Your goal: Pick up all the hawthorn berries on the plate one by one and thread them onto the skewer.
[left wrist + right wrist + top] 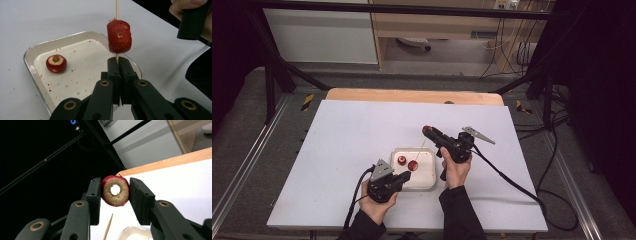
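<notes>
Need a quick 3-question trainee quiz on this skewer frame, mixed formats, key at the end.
1. True or false: the left gripper is shut on the thin wooden skewer.
2. What does the right gripper hold? A) a cored red fruit piece with a hole through its middle B) the skewer C) nothing
3. How many red fruit pieces lie loose in the shallow white metal tray?

Key:
1. True; a red fruit piece sits threaded on it above the jaws.
2. A; the cored red fruit piece sits between the pads.
3. One, a small cored red piece.
</notes>
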A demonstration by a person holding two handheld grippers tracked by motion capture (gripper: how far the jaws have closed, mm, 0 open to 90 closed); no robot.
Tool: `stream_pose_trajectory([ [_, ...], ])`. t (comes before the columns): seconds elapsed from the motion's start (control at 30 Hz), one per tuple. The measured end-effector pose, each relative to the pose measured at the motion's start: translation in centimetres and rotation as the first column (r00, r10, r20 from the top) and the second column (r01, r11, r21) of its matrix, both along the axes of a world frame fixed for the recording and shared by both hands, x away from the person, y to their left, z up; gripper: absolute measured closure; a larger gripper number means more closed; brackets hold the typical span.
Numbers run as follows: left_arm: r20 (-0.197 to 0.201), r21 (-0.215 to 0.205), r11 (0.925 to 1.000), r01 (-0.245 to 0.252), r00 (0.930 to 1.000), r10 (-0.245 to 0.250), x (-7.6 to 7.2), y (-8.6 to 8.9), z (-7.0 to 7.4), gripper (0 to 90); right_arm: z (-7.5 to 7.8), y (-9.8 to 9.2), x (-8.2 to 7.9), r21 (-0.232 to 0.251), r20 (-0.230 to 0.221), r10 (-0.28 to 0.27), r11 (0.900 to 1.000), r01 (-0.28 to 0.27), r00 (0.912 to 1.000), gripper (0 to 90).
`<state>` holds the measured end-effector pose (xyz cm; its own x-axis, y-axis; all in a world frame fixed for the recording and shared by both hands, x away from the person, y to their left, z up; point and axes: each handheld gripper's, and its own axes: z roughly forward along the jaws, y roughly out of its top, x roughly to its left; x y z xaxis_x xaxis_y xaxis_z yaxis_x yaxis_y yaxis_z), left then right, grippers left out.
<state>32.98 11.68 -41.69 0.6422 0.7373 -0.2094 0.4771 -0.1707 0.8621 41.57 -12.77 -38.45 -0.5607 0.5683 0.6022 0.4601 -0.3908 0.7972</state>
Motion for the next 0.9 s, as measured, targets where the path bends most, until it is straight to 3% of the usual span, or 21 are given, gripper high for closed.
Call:
stream_pose_trajectory([
  [0.27,0.007,-0.009,0.9999,-0.012,0.9999,0.012,0.17,-0.18,0.18,88.4,-0.14,0.22,-0.07,0.029,0.003,-0.006,1.000,0.006,1.0000,63.1],
  [0.9,0.002,-0.035,0.9989,-0.032,0.9995,0.032,0.48,-0.15,0.33,88.4,-0.64,0.62,-0.18,0.033,0.005,-0.002,0.999,0.002,1.0000,63.2],
])
